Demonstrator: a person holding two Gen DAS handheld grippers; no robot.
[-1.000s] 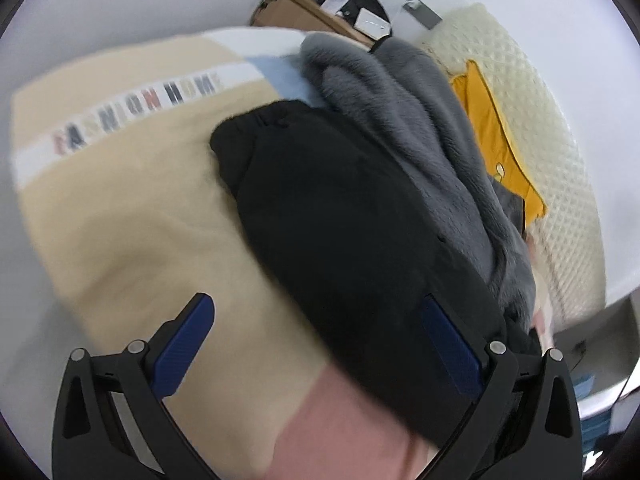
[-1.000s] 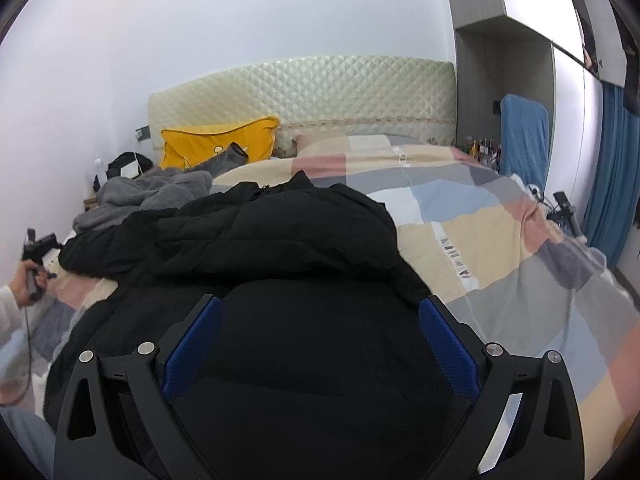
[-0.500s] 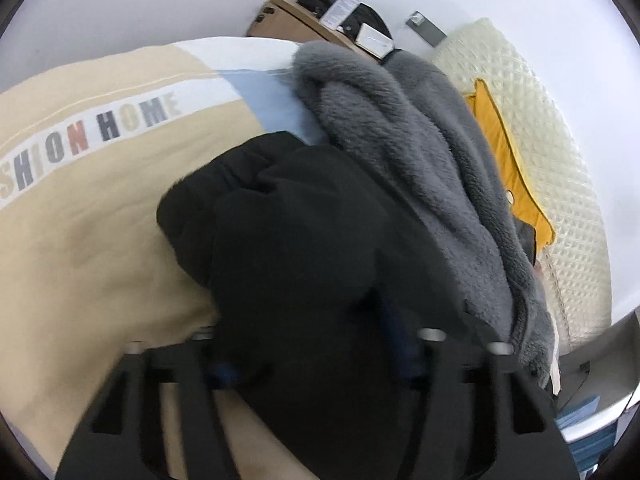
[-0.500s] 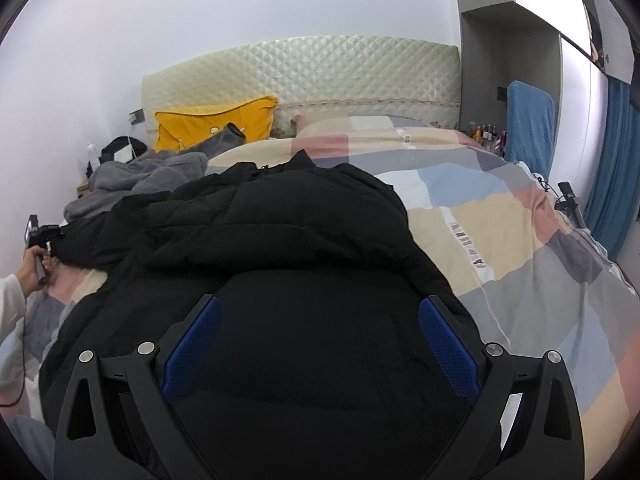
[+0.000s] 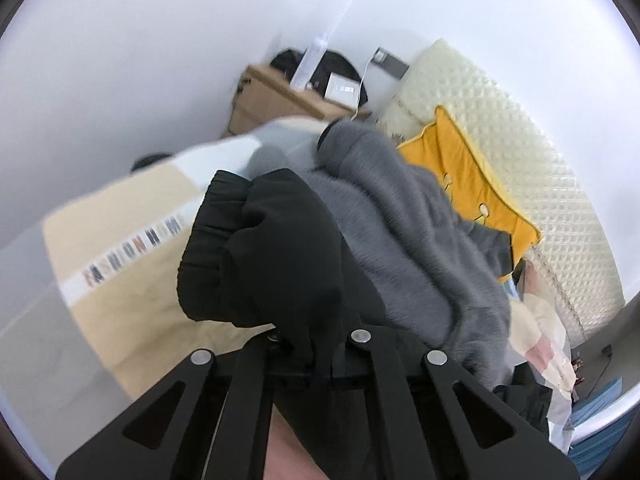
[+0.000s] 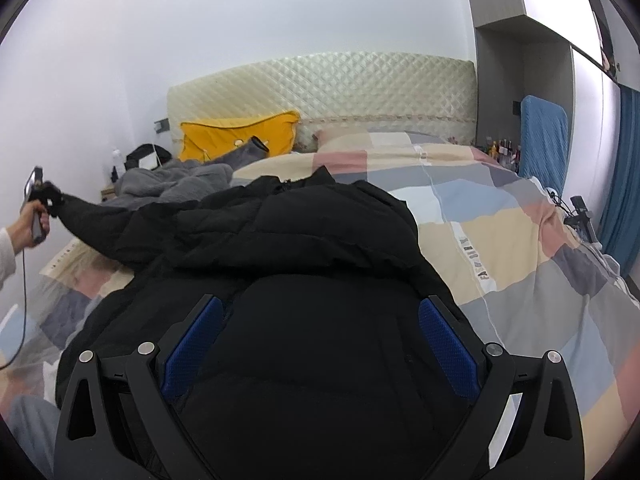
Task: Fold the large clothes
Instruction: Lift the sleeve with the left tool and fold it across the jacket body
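A large black puffer jacket (image 6: 320, 280) lies spread on the bed. My left gripper (image 5: 310, 344) is shut on the jacket's sleeve (image 5: 272, 248) near the cuff and holds it lifted off the bedspread; the right wrist view shows that sleeve (image 6: 92, 220) stretched out to the left from the gripper in the person's hand. My right gripper (image 6: 320, 332) is open and hovers low over the jacket's body, with its blue pads (image 6: 448, 344) on either side of the black fabric.
A grey fleece garment (image 5: 400, 216) lies beside the sleeve, with a yellow pillow (image 5: 472, 184) and a quilted headboard (image 6: 340, 92) behind. A wooden nightstand (image 5: 272, 100) stands at the wall. The patchwork bedspread (image 6: 500, 240) extends to the right.
My left gripper closed on the black sleeve and lifted it up and outward, stretching it away from the jacket. My right gripper stayed open over the jacket's body.
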